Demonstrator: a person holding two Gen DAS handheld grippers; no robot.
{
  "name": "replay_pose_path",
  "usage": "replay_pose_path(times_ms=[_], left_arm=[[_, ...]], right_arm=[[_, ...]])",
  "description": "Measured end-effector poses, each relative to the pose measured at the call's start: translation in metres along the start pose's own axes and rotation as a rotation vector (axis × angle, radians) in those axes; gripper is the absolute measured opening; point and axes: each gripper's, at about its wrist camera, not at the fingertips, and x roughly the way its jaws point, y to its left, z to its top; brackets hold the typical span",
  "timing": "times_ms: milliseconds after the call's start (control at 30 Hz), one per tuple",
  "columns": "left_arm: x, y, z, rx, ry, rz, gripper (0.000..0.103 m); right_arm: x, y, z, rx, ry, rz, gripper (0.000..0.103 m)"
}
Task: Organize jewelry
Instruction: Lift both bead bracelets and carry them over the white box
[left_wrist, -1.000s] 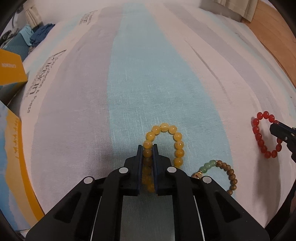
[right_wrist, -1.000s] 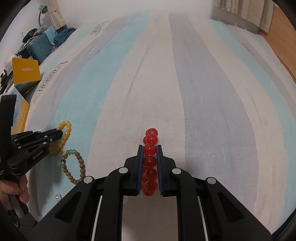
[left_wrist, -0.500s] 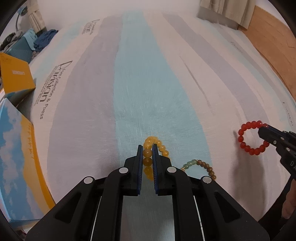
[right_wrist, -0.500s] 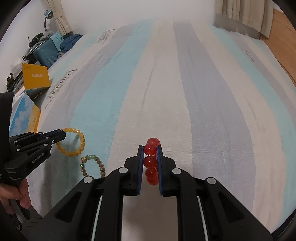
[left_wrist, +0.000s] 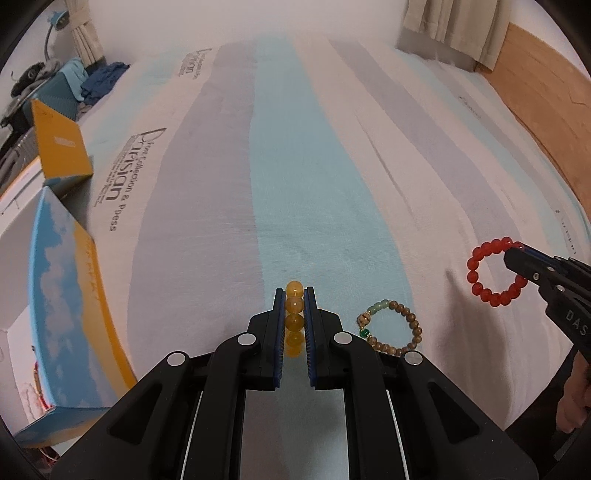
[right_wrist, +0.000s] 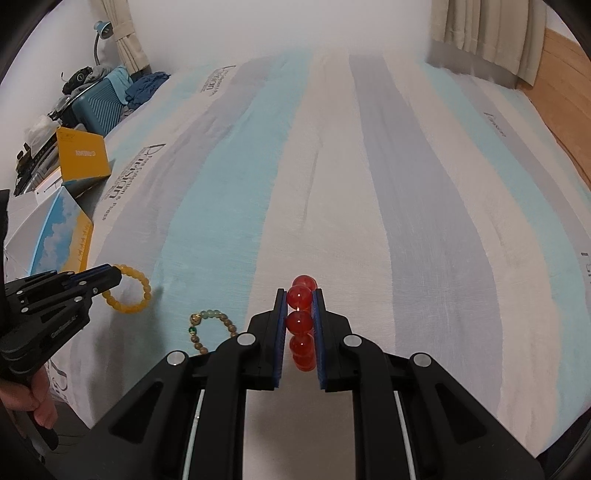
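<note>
My left gripper (left_wrist: 294, 295) is shut on a yellow bead bracelet (left_wrist: 294, 320) and holds it hanging above the striped bed; the bracelet also shows as a ring in the right wrist view (right_wrist: 129, 290). My right gripper (right_wrist: 300, 295) is shut on a red bead bracelet (right_wrist: 302, 321), lifted off the bed; it shows in the left wrist view (left_wrist: 493, 271) at the right. A brown wooden bead bracelet with green beads (left_wrist: 391, 328) lies flat on the bedsheet (left_wrist: 295, 166) between both grippers, also in the right wrist view (right_wrist: 210, 330).
A blue and yellow box (left_wrist: 62, 295) lies off the bed's left edge, with an orange box (left_wrist: 59, 144) behind it. A teal suitcase with clothes (right_wrist: 99, 103) stands at the far left. Curtains (right_wrist: 484, 33) and wooden floor (left_wrist: 546, 110) are at the right.
Both grippers have lifted their bracelets off the bed and risen. The yellow and red bracelets now hang in the air. The brown bracelet has stayed in place.
</note>
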Motion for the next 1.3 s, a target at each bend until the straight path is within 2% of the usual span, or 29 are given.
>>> replay_pose_path(times_ms=[167,433,933,1300], left_arm=[[-0.019,0.011,-0.003,-0.012,-0.015,-0.003,0.009],[-0.054,0.041,-0.011,-0.037,-0.051,0.032,0.009],[-0.114,0.116,-0.022,-0.117,-0.099,0.086,0.009],[-0.164,0.179,-0.029,-0.203,-0.149,0.098,0.009]], right_arm=[[-0.006,0.012,0.003,-0.001,-0.003,-0.005,0.012],[-0.016,0.045,0.01,-0.016,-0.019,0.004,0.012],[-0.043,0.137,0.026,-0.102,-0.06,0.051,0.013],[-0.067,0.208,0.04,-0.17,-0.099,0.1,0.013]])
